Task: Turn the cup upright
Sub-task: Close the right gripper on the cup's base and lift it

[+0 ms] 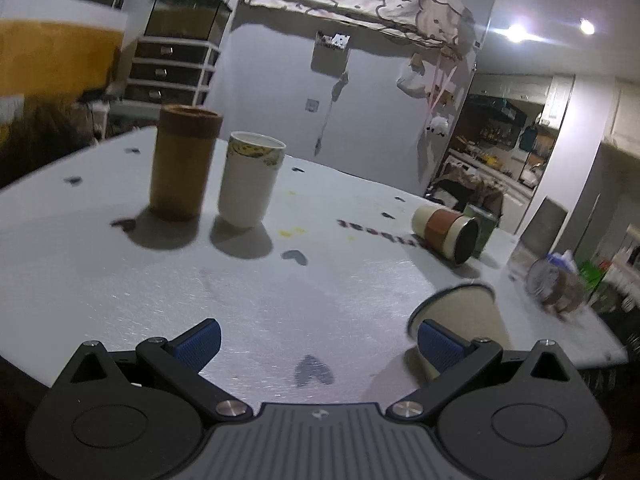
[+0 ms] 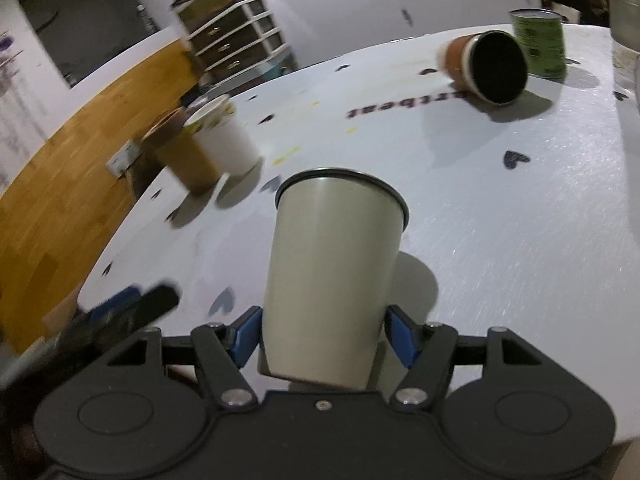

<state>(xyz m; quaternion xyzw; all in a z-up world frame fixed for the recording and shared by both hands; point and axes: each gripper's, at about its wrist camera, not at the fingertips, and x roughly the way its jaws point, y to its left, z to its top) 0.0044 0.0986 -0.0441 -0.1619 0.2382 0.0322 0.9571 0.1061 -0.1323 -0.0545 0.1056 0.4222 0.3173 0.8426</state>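
Note:
My right gripper [image 2: 322,338] is shut on a cream metal cup [image 2: 332,272] with a dark rim, held near its base and tilted, rim away from the camera. The same cup [image 1: 464,320] shows at the right of the left wrist view, blurred. My left gripper [image 1: 318,340] is open and empty above the white table [image 1: 280,300]; it also shows blurred at the lower left of the right wrist view [image 2: 128,312]. A cream and brown cup [image 2: 486,66] lies on its side at the far right, its dark mouth toward me; it also shows in the left wrist view [image 1: 446,232].
A brown cylinder [image 1: 184,162] and a white paper cup [image 1: 250,184] stand upright at the far left. A green can [image 2: 540,42] stands behind the lying cup. A glass jar [image 1: 554,286] is near the table's right edge. A drawer unit [image 1: 172,68] stands beyond the table.

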